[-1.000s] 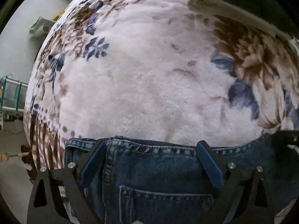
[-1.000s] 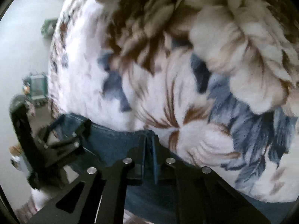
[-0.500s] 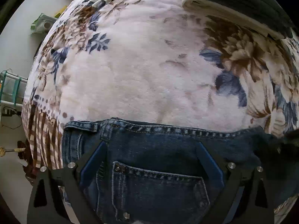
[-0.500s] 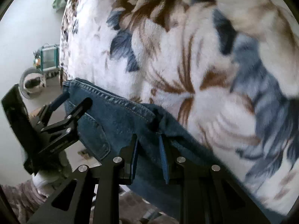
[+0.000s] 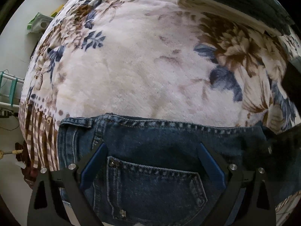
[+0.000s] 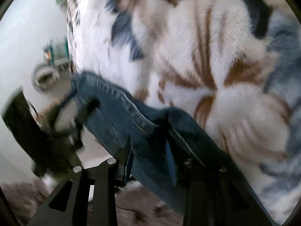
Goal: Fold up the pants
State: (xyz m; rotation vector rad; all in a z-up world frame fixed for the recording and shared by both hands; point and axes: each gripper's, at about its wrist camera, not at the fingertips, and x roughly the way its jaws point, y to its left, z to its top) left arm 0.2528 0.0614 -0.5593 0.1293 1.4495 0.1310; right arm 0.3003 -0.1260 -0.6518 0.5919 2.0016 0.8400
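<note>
Now jeans (image 6: 120, 116) w/ waistband between opening right tongs (image 6: 150, 156), seemingly loose.

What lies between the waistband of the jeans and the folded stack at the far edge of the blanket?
Only bare floral blanket shows between the jeans waistband and the folded stack in the left wrist view; nothing else rests on that stretch.

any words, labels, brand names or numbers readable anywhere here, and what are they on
None: no text can be read in either view.
jeans: the back pocket shows only stitching and plain rivets, with no brand patch or tag in view.
floral blanket: a printed pattern only, no lettering.
folded clothes: no label shows.
green-and-white box: too small to tell whether it bears print.
The right wrist view is motion-blurred.
</note>
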